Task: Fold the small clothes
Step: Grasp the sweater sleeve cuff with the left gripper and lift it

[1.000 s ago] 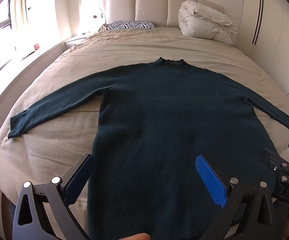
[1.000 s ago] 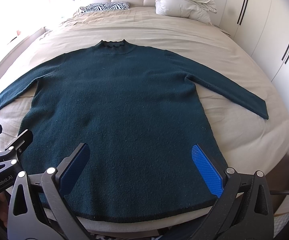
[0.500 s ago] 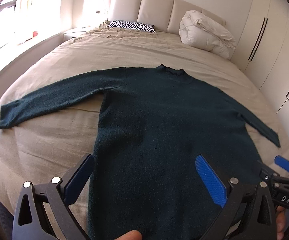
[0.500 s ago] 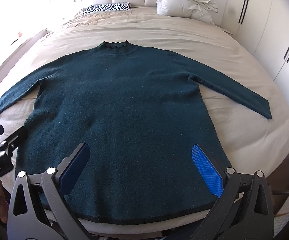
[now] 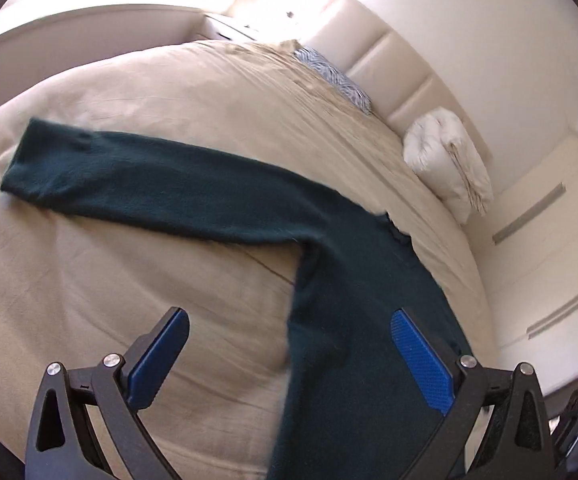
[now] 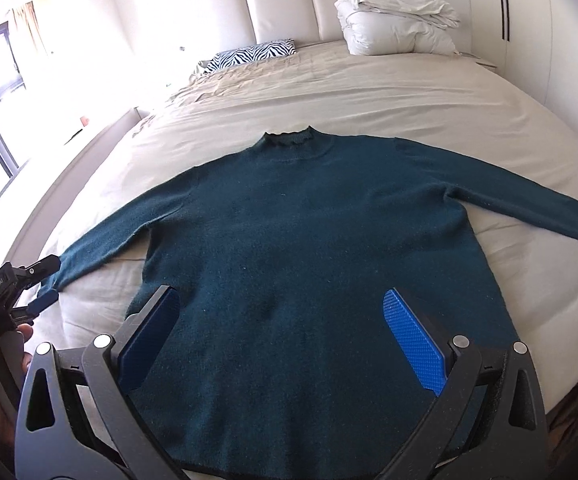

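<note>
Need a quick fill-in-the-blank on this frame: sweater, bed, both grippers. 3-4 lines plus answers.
1. The dark green sweater lies flat on the ____, sleeves spread.
2. The left gripper is near the cuff of the sweater's ____ sleeve as seen in the right wrist view.
3. The right gripper hovers over the hem with its jaws ____.
4. The pillow by the headboard has a ____ pattern.

Missing words: bed; left; open; zebra
</note>
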